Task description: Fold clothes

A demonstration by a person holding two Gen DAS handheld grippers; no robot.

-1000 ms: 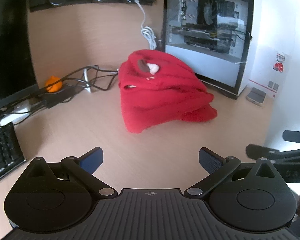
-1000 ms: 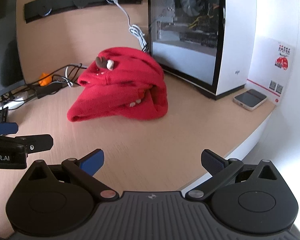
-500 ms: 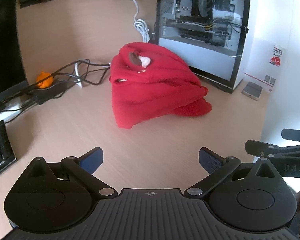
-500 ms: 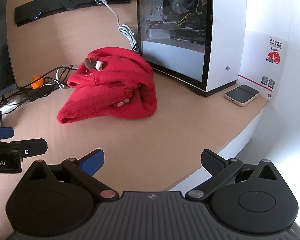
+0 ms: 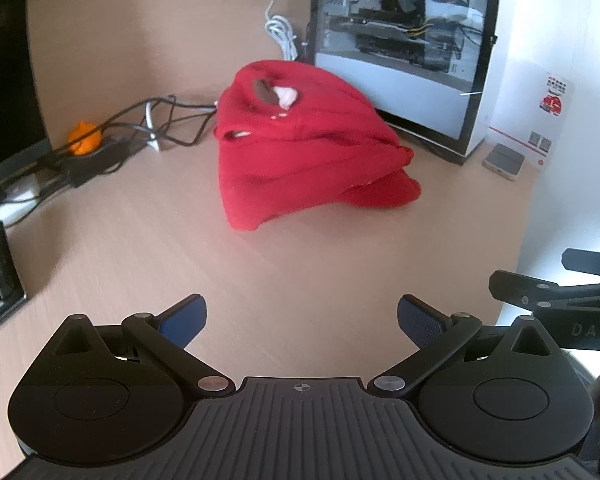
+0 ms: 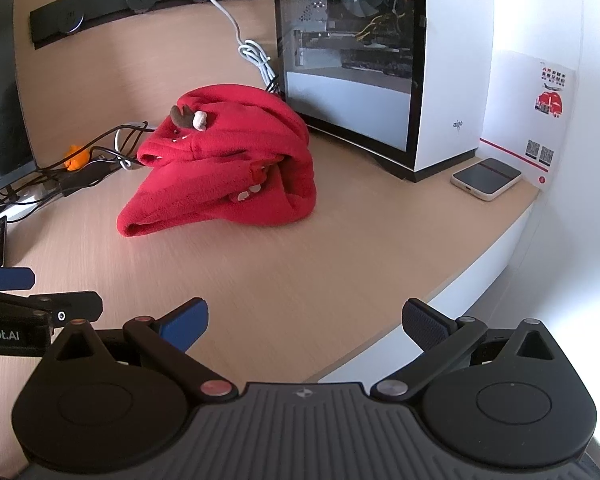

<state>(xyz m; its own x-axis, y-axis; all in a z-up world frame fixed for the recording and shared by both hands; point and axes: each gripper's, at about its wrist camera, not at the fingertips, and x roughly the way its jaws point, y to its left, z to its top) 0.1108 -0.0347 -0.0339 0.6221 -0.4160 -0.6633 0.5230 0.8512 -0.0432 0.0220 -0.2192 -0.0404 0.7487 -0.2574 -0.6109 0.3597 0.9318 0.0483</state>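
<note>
Red fleece garment [image 5: 308,148] lies folded in a heap mid-desk, just in front of the glass-sided PC case [image 5: 404,40], cables [image 5: 156,120] to its left. Bare wooden desk [image 5: 260,264] between heap and both grippers — open room. Desk edge [image 6: 480,252] curves off right, near a phone [image 6: 486,178]. Left gripper [image 5: 300,320] and right gripper [image 6: 304,320] spread wide, empty. Since half a second ago both have backed slightly; garment unmoved.
</note>
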